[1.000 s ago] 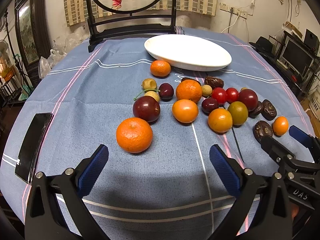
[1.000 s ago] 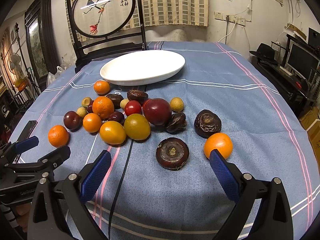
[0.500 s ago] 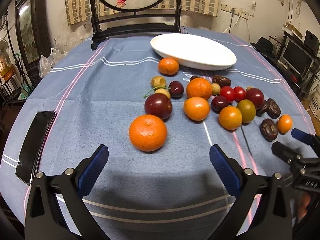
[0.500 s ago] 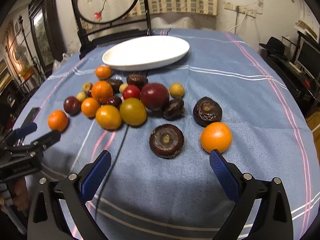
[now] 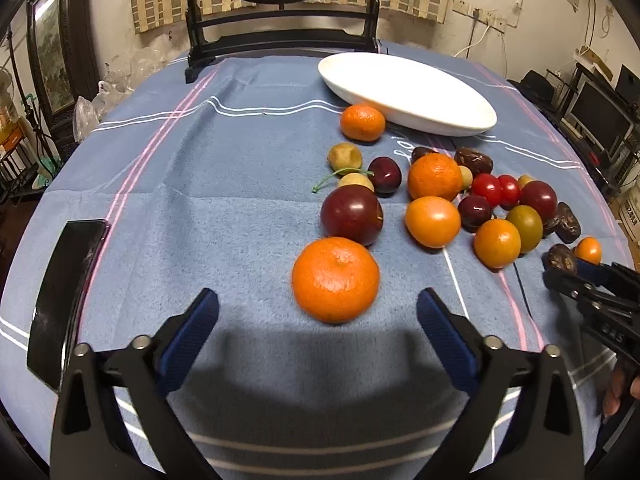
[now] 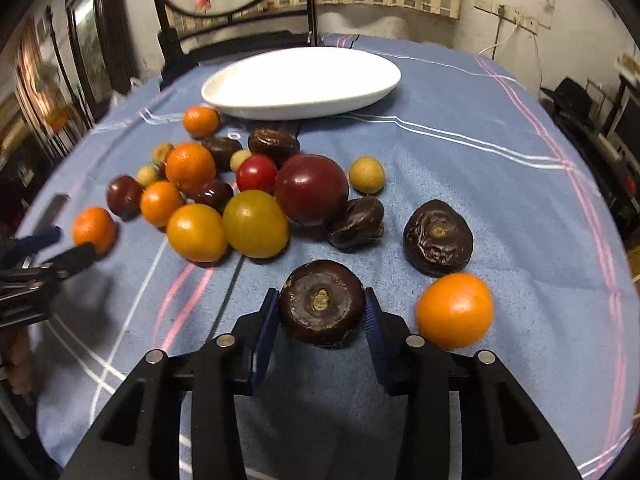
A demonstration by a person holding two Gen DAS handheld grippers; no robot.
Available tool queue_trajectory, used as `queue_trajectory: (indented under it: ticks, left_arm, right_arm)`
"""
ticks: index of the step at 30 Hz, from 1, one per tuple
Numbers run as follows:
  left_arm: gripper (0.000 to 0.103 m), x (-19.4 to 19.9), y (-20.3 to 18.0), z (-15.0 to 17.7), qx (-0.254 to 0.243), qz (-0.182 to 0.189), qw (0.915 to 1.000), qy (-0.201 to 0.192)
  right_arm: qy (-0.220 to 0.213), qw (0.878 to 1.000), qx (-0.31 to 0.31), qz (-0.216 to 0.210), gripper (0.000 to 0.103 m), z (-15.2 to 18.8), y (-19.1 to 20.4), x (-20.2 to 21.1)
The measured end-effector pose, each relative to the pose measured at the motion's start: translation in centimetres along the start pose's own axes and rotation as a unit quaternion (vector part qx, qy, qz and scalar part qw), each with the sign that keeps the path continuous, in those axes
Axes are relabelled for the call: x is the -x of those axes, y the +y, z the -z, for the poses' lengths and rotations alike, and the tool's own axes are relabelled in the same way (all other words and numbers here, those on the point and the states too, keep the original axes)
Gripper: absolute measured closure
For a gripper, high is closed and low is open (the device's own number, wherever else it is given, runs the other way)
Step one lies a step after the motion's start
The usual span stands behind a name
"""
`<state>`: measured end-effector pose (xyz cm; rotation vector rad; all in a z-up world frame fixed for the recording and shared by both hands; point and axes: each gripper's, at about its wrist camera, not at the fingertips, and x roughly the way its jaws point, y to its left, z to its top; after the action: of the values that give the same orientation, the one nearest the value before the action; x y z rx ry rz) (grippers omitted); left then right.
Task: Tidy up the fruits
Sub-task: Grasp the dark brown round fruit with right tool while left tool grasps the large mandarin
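Many fruits lie on a blue tablecloth in front of a white oval plate (image 5: 408,92), which also shows in the right wrist view (image 6: 300,80). My right gripper (image 6: 320,312) is shut on a dark brown water chestnut (image 6: 322,304) that rests on the cloth. A small orange fruit (image 6: 454,310) lies just to its right, another dark chestnut (image 6: 438,236) behind. My left gripper (image 5: 318,320) is open and empty, with a large mandarin (image 5: 335,279) lying just ahead between its fingers. A dark plum (image 5: 351,214) sits behind the mandarin.
A black phone (image 5: 64,296) lies at the table's left edge. A dark wooden screen stand (image 5: 280,40) stands behind the plate. Yellow and orange tomatoes (image 6: 224,228), a red plum (image 6: 311,189) and dates (image 6: 274,142) crowd the middle. Desks with monitors are at the right.
My right gripper has moved forward and closed on the dark chestnut. My left gripper has moved forward, so the large mandarin now sits close between its open fingers.
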<state>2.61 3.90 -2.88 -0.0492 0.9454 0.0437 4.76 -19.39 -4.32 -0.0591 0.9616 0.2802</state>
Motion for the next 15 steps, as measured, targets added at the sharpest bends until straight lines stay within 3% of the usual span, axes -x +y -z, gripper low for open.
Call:
queue_trajectory:
  ticks: [1,3,4,10,15]
  left_arm:
    - [0.038,-0.4,-0.2,-0.1,-0.005,0.002,1.0,0.008]
    - [0.055,-1.4,-0.4,-0.1,-0.015,0.007,0.9994,0.03]
    - [0.059,-1.3,-0.6,-0.1,-0.017,0.002,0.9996,0.022]
    - [0.062,-0.9,-1.1,-0.1,-0.031,0.0,0.9993,0.019]
    - [0.062,2.5,-1.6,-2.3,-0.054,0.022,0.9979,-0.028]
  right_arm:
    - [-0.003,1.0,-0.006,-0.006,0.061,0.2,-0.3,0.2]
    - [-0.008,1.0,-0.013,-0.018,0.061,0.4,-0.8,0.7]
    - [-0.01,1.0,-0.013,-0.023,0.061,0.6,-0.9,0.9]
    - [-0.021,0.999,0.002,-0.04,0.061,0.4,-0.3,2.3]
    - [-0.074,0.995,0.016,-0.067,0.061,-2.5,0.2,5.6]
